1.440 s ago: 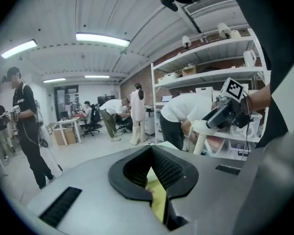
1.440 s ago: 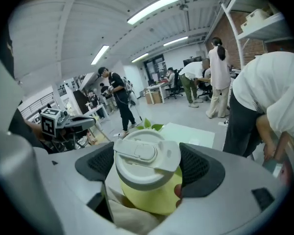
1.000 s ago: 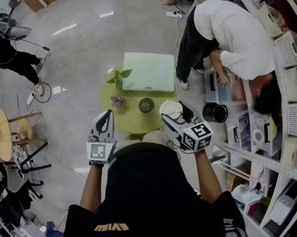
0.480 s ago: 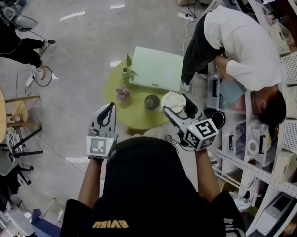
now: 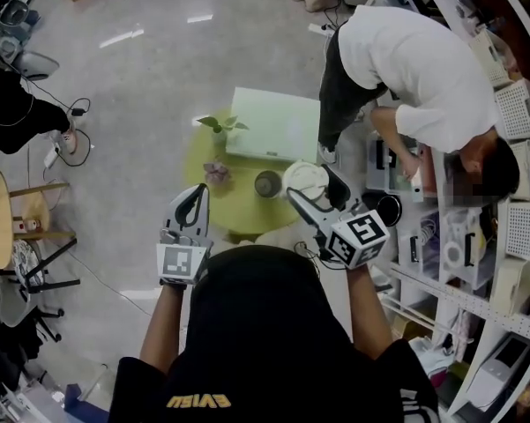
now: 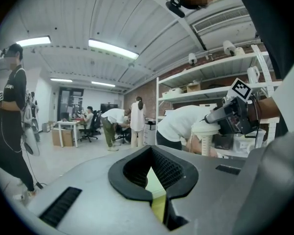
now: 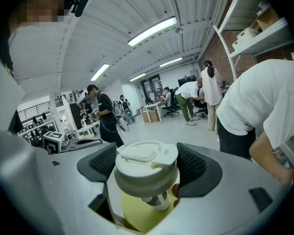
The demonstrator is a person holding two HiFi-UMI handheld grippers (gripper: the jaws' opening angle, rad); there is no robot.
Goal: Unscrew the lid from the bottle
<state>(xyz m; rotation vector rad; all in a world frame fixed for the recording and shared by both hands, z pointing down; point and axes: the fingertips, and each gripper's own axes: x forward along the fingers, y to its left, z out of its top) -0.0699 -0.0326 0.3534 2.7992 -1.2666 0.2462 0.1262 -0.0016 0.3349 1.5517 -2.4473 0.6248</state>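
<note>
1. Head view, far left: the left gripper [image 5: 194, 196] is held up in front of the person, its two fingers pressed together with nothing between them.
2. Just beyond it sits a round yellow-green table [image 5: 234, 206]. On it are a small plant [image 5: 219, 127], a pale green box [image 5: 278, 126] and a dark cup [image 5: 267, 183].
3. At the table's right side, the right gripper [image 5: 314, 192] pinches a white lid [image 7: 147, 166]. The fingers stand well apart, one pad against each side of the lid's rim.
4. The lid is on the bottle [image 6: 206, 145], whose ribbed white body shows below it in the left gripper view. I cannot tell whether the bottle rests on the table.
5. Near that gripper, a black bin [image 5: 388, 208] stands on the floor.
6. Further right, a person in a white shirt [image 5: 414, 69] bends over towards the shelves [image 5: 516, 104], which are packed with white boxes and baskets.
</note>
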